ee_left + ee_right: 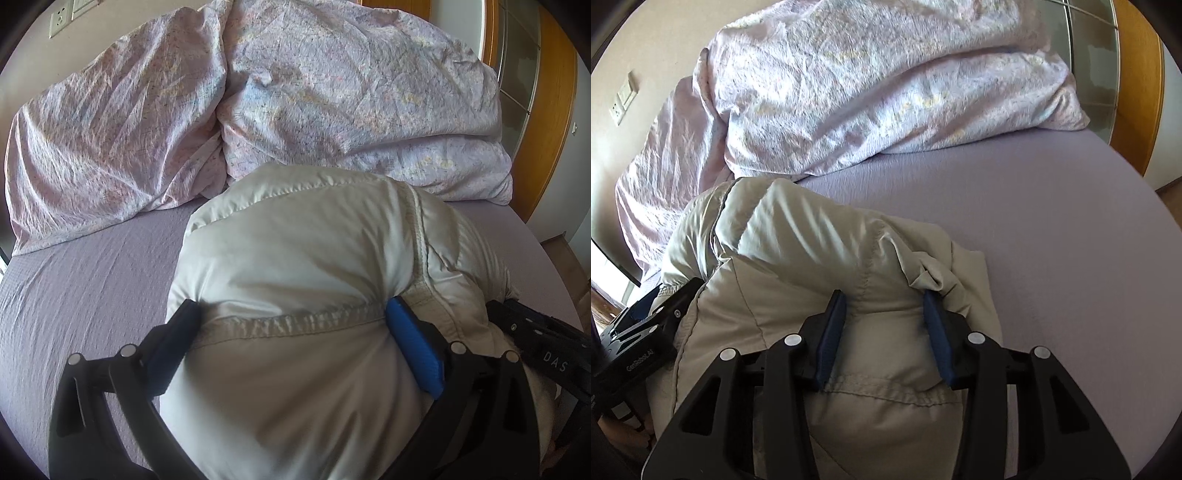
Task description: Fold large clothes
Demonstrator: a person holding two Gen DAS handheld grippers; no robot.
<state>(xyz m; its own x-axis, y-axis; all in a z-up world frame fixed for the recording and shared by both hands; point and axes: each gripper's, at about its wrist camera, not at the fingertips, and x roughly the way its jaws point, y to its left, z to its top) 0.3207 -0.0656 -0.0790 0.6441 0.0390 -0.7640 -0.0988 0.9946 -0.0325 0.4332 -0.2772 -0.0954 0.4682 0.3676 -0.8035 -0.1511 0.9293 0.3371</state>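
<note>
The left tool [291, 314] is clamping a seamed fold of the puffy white jacket [303, 236], and the right tool [884, 306] is gripping another bunch of it. The jacket is lying bundled on the lilac bed [1052, 221], just touching the rumpled floral duvet [332, 85].

- Home bedroom: bed with lilac textured fitted sheet [92, 266].
- Crumpled pink-lilac patterned duvet [332, 92] heaped at bed's far end.
- White wall socket [59, 20] beyond duvet.
- Orange wooden door frame [550, 122] beside bed.
</note>
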